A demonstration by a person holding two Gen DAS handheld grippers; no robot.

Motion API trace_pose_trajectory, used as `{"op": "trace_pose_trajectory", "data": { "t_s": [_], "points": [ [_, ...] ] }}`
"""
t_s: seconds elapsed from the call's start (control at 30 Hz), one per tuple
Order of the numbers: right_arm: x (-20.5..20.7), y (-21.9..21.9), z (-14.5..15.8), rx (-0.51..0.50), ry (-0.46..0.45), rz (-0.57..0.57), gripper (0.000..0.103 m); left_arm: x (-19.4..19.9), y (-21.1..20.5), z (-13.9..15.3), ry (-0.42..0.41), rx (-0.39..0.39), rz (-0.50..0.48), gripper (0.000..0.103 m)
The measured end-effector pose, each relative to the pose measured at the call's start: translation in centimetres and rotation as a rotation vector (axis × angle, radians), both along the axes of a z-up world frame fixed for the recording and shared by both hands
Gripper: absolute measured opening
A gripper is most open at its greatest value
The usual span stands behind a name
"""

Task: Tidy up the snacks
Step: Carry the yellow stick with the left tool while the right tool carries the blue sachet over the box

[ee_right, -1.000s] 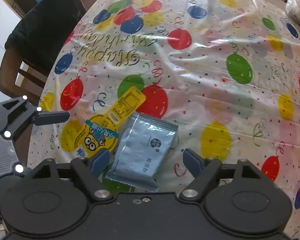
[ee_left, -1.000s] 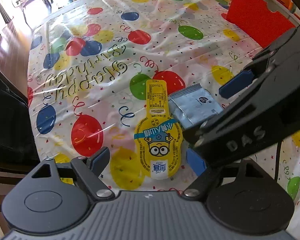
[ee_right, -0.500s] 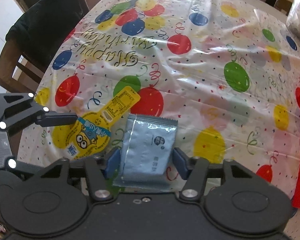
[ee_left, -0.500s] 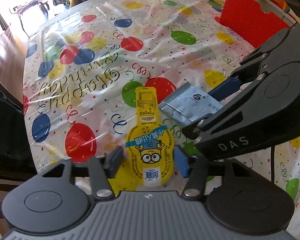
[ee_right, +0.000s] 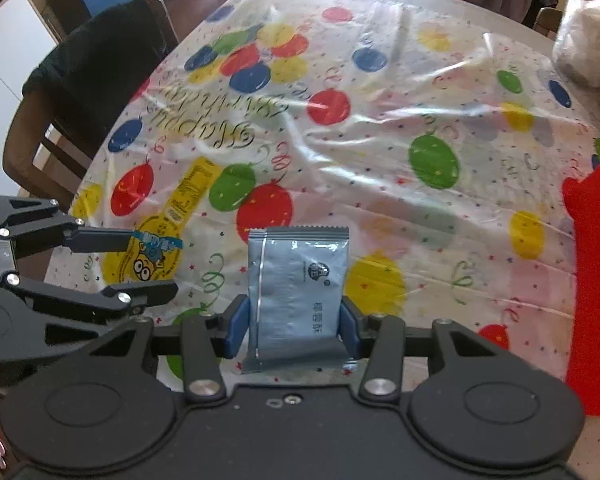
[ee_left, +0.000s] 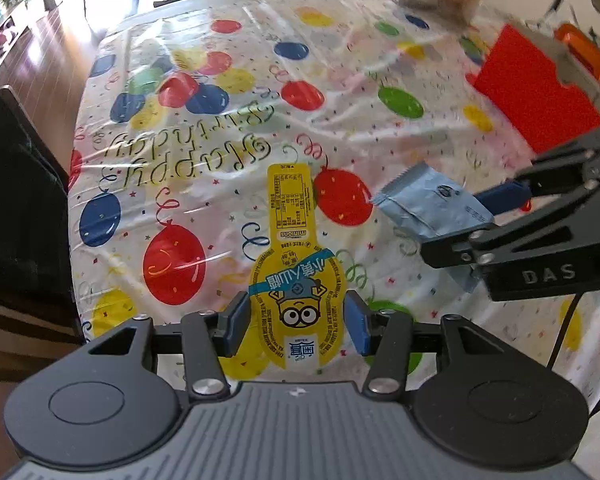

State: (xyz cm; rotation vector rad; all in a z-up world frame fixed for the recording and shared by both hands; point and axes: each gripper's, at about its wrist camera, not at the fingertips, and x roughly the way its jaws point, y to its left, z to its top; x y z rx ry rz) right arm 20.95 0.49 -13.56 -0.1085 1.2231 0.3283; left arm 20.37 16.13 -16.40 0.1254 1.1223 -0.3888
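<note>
Balloon tablecloth (ee_right: pixel 380 152) mostly bare, left gripper (ee_left: pixel 296 322) fingers clamping yellow snack pack (ee_left: pixel 296 280), right gripper (ee_right: pixel 292 326) fingers clamping blue packet (ee_right: pixel 296 292)

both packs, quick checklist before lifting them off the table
1. Left tongs shut on yellow pack: ok.
2. Right tongs shut on blue pack: ok.
3. Packs apart, not overlapping: ok.
4. Grip firm enough to lift: cannot tell.
5. Red box in view, nothing on the cloth between: ok.
6. Room inside the box: cannot tell.
</note>
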Motion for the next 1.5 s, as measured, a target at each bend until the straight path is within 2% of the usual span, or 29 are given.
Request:
{"op": "trace_pose_trajectory", "data": {
  "t_s": [0.17,0.4,0.63,0.83,1.03,1.5],
  "points": [
    [-0.4,-2.2,1.9,0.042,-0.024,-0.032,0.045,-0.1,-0.6,1.8,-0.015,-0.017,0.030,0.050],
    [-1.0,-5.8,5.0,0.094,-0.072,-0.063,0.045,-0.5,-3.0,5.5,-0.070,-0.048,0.021,0.050],
    [-1.6,-10.6,8.1,0.132,-0.132,-0.102,0.045,-0.7,-7.7,9.5,-0.128,-0.077,-0.018,0.050],
    [-2.0,-15.6,9.8,0.146,-0.171,-0.143,0.045,-0.7,-12.6,11.7,-0.158,-0.088,-0.053,0.050],
    [-2.4,-20.6,10.8,0.147,-0.200,-0.182,0.045,-0.5,-17.9,13.2,-0.173,-0.099,-0.098,0.050],
    [-2.2,-31.7,11.1,0.133,-0.239,-0.282,0.045,0.9,-29.5,13.9,-0.181,-0.092,-0.168,0.050]
  ]
}}
